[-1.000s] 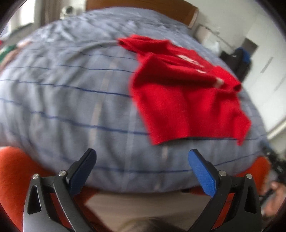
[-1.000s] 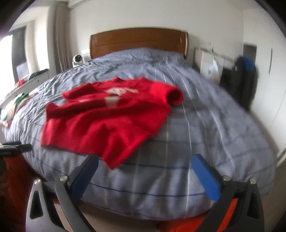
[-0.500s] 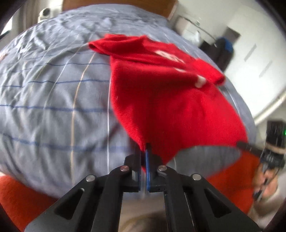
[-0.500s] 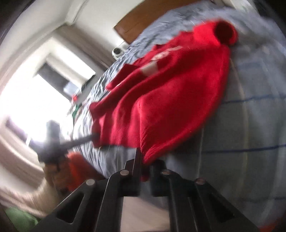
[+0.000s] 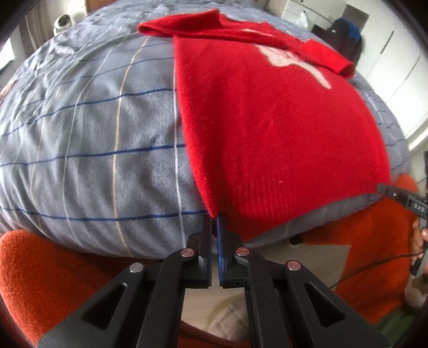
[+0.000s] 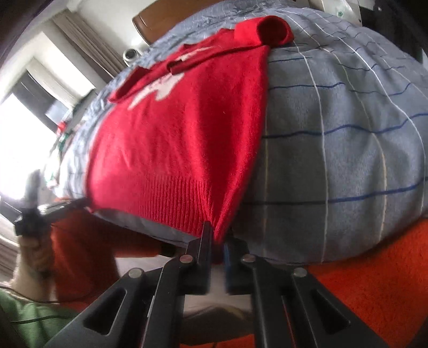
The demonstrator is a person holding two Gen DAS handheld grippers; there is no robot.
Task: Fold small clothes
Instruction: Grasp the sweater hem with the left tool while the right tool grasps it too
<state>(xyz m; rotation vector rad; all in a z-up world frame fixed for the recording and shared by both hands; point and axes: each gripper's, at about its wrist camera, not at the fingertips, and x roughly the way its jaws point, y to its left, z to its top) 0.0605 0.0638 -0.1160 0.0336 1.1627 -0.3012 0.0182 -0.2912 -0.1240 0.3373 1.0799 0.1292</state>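
A small red knit sweater (image 5: 278,117) with a white design lies spread flat on the grey checked bedspread (image 5: 93,133), ribbed hem toward me at the bed's near edge. My left gripper (image 5: 214,223) is shut on the hem's left corner. My right gripper (image 6: 218,235) is shut on the hem's right corner of the sweater (image 6: 174,133). The sleeves lie folded across the chest at the far end. The right gripper also shows at the right edge of the left wrist view (image 5: 396,195), and the left one at the left of the right wrist view (image 6: 53,208).
The bedspread (image 6: 347,133) covers the whole bed, with a wooden headboard (image 6: 160,16) at the far end. An orange rug (image 5: 40,267) lies below the bed's near edge. A dark bag (image 5: 345,32) sits by white cupboards at the far right. A window (image 6: 21,128) is at the left.
Both grippers went from open to shut on the sweater's hem corners. The sweater has been pulled toward me and stretched out flat, its hem now at the bed's near edge.
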